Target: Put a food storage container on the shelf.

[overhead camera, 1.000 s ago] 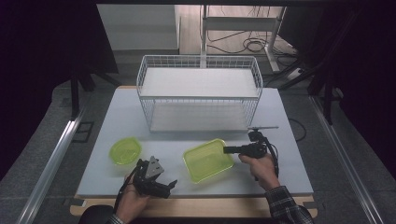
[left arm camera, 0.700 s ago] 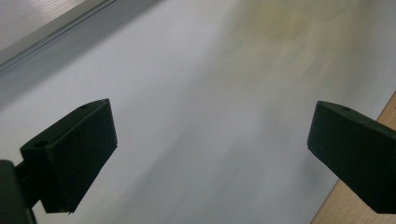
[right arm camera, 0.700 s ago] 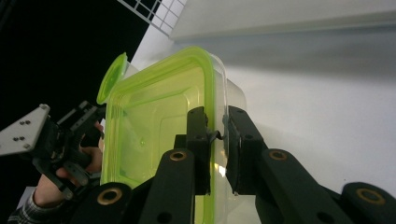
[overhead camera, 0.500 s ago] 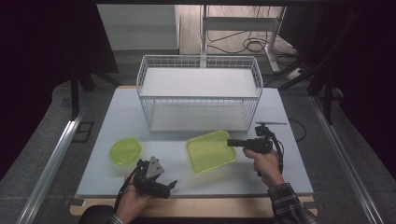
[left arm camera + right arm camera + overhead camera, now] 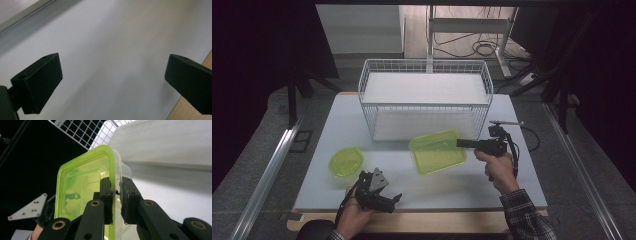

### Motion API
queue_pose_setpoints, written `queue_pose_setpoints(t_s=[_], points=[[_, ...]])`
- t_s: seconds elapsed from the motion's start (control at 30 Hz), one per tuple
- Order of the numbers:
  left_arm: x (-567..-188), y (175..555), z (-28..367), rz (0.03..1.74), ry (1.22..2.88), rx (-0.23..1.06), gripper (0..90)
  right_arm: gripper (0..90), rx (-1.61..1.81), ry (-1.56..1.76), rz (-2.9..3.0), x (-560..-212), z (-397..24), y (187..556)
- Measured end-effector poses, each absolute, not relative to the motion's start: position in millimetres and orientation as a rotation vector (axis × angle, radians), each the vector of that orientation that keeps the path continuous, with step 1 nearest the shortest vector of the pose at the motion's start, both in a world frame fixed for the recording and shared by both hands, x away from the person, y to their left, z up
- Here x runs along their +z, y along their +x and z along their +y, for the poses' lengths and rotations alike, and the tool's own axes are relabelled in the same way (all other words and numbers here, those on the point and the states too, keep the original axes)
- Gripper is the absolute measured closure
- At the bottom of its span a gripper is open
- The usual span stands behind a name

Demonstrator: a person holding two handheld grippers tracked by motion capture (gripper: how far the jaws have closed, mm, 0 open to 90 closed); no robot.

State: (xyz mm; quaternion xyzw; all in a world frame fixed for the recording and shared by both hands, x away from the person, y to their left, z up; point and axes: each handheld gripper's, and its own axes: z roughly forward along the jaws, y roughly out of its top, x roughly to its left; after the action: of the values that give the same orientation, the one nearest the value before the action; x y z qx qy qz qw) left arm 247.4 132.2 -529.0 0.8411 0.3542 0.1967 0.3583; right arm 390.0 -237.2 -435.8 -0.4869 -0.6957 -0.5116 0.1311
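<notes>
High view: box [image 5: 436,152], green and see-through, was held up off the table [image 5: 332,125], just in front of the wire basket [image 5: 424,97]. The right gripper [image 5: 460,143] pinched its right edge. A small green bowl [image 5: 345,162] sat at the left. The left gripper [image 5: 394,201] lay low near the front edge.
Left gripper view: jaws were wide apart over the bare table [image 5: 112,50], holding nothing.
Right gripper view: jaws were closed tight on the rim of the box [image 5: 82,185], with the basket [image 5: 82,131] behind.
</notes>
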Motion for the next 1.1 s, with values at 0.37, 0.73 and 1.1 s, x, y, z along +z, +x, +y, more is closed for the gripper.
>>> queue_pose_setpoints(t_s=[0.37, 0.73, 1.1], points=[[-529, 247, 132, 0.911, 2.172, 0.508, 0.8, 80.3, -1.543, -1.417, -2.013, -410, -232, 394], [-529, 248, 132, 0.914, 2.170, 0.498, 0.8, 80.3, -1.605, -1.403, -2.034, -381, -226, 401], [-529, 248, 131, 0.913, 2.171, 0.499, 0.8, 80.3, -1.685, -1.412, -2.014, -357, -220, 413]])
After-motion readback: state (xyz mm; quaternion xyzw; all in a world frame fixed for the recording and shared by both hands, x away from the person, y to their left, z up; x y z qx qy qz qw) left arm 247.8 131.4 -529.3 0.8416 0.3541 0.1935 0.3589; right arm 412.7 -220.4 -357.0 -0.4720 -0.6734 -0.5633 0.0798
